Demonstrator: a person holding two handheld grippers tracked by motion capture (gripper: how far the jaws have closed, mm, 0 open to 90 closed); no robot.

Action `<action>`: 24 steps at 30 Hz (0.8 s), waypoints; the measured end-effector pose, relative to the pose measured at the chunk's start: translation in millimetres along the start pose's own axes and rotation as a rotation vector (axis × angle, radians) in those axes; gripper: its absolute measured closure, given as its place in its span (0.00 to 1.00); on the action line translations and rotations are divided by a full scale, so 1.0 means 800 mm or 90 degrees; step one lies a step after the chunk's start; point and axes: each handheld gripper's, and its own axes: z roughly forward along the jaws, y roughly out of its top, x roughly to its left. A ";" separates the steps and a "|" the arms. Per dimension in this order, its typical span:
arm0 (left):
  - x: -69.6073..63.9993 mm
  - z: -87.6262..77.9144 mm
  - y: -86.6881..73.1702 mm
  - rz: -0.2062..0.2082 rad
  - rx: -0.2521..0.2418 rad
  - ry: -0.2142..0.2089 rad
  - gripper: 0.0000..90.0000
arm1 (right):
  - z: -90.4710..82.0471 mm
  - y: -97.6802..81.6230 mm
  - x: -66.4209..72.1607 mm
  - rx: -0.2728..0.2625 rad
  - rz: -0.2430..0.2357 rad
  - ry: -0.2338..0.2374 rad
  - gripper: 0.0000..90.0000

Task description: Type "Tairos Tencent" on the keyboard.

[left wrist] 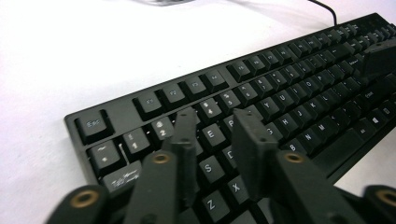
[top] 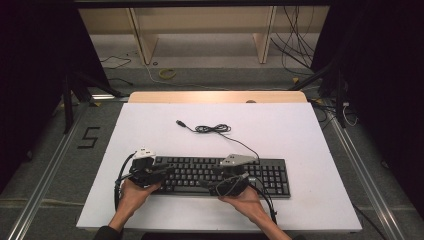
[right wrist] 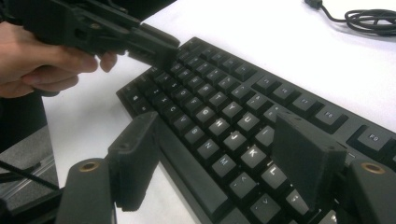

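A black keyboard (top: 270,175) (left wrist: 280,79) (right wrist: 219,88) lies along the front of the white table top (top: 280,125). Its cable (top: 215,129) (right wrist: 369,18) lies coiled behind it, and the USB plug (top: 181,122) is loose on the table. My left gripper (top: 167,172) (left wrist: 217,121) (right wrist: 159,49) hangs low over the keyboard's left letter keys. Its jaws stand a narrow gap apart with nothing gripped between them. My right gripper (top: 212,182) (right wrist: 219,126) is wide open across the keyboard's front edge, one jaw over the keys and the other off the edge.
The white top reaches far behind and to both sides of the keyboard. A wooden table edge (top: 215,96) runs along the back. Loose cables (top: 300,45) lie on the floor by the wooden shelf legs (top: 142,40).
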 end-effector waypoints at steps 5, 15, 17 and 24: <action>-0.003 0.010 0.003 0.010 0.014 -0.008 0.91 | -0.003 -0.003 0.001 -0.002 -0.002 0.000 0.36; -0.004 0.025 0.007 0.020 0.033 -0.011 0.99 | -0.014 -0.010 0.001 -0.007 -0.004 0.001 0.35; -0.005 0.028 0.007 0.019 0.039 -0.010 0.99 | -0.016 -0.010 0.000 -0.010 -0.004 0.001 0.35; -0.002 0.035 0.005 0.016 0.053 -0.003 0.99 | -0.018 -0.012 0.001 -0.007 -0.008 -0.001 0.35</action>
